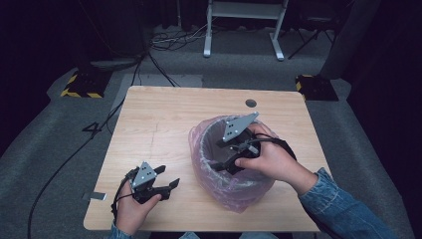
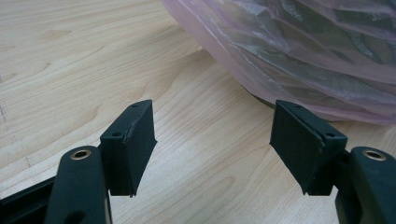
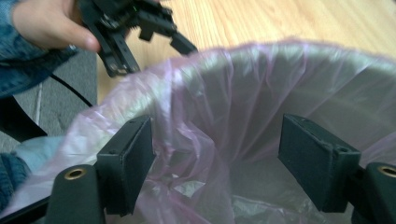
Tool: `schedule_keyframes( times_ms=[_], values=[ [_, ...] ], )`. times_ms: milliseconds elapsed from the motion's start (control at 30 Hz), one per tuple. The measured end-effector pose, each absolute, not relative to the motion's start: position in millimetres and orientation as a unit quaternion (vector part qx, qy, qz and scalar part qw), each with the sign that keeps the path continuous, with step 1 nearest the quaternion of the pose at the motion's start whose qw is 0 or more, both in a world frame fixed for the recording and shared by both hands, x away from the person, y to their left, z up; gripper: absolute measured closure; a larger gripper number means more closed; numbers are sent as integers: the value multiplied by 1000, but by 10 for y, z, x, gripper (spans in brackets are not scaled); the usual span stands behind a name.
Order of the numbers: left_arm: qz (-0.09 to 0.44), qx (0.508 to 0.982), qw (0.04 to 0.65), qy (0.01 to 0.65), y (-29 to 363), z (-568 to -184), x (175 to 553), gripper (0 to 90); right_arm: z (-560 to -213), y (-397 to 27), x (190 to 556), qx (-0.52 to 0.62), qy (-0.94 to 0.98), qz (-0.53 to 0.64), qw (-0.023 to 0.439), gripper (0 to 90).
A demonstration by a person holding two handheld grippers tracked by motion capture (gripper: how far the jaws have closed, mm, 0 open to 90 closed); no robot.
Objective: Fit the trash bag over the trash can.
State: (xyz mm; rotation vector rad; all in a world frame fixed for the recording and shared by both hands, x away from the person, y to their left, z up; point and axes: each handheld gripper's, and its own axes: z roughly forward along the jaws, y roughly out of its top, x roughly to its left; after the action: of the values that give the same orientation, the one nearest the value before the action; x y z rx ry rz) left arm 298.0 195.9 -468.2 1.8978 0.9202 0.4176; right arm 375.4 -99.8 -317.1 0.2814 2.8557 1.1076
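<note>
High view: left gripper (image 1: pixel 166 185) held low over the wooden surface (image 1: pixel 164 129), near its front-left corner, jaws spread wide, nothing between them. The bin (image 1: pixel 230 162), lined with a pink plastic bag (image 1: pixel 199 144), stands just beyond and to the side of those jaws, apart from them. Right gripper (image 1: pixel 223 162) is over the bin mouth, the hand (image 1: pixel 268 159) gripping its body; jaws point down into the opening, tips dark against the interior, hard to read here. Denim sleeve (image 1: pixel 333 199) comes in from the bottom right.

Left gripper view: both black jaws stand well apart, bare wood grain of the surface between them, no contact with anything. Bag-covered bin wall (image 2: pixel 303 51) sits ahead of the jaws, shifted toward the right one, its base meeting the surface just beyond that jaw's tip. Not touching.

Right gripper view: jaws wide open, holding nothing. Bag rim (image 3: pixel 154 79) arcs ahead of and above both jaws; the crumpled liner folds lie between and below them, inside the bin. The left-side jaw sits just beside a fold of the liner; cannot tell if it touches. Beyond the rim, up and left of the jaws, the other gripper (image 3: pixel 154 35) shows in the person's other hand (image 3: pixel 46 23), over the surface.
</note>
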Motion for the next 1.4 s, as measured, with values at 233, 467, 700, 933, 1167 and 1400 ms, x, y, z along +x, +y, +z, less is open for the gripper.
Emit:
schedule_keyframes(
  times_ms=[233, 467, 700, 933, 1167, 1400],
  values=[
    [172, 777, 476, 375, 1959, -4678, 2981, 308, -3361, -939, 3805, 90, 942, 322, 21, 273],
    [172, 777, 476, 375, 1949, -4679, 2975, 308, -3572, -875, 3889, 98, 954, 282, 4, 239],
    [171, 777, 476, 375, 1952, -4686, 2977, 308, -3828, -819, 3938, 122, 967, 224, -14, 172],
    [172, 776, 477, 375, 1957, -4677, 2972, 308, -3978, -794, 3959, 128, 973, 193, -16, 160],
    [173, 775, 476, 377, 1968, -4683, 2964, 307, -3812, -908, 3973, 137, 963, 232, -1, 178],
    [177, 770, 473, 390, 2042, -4692, 2866, 306, -3416, -1038, 3983, 142, 937, 318, 32, 206]
  ],
)
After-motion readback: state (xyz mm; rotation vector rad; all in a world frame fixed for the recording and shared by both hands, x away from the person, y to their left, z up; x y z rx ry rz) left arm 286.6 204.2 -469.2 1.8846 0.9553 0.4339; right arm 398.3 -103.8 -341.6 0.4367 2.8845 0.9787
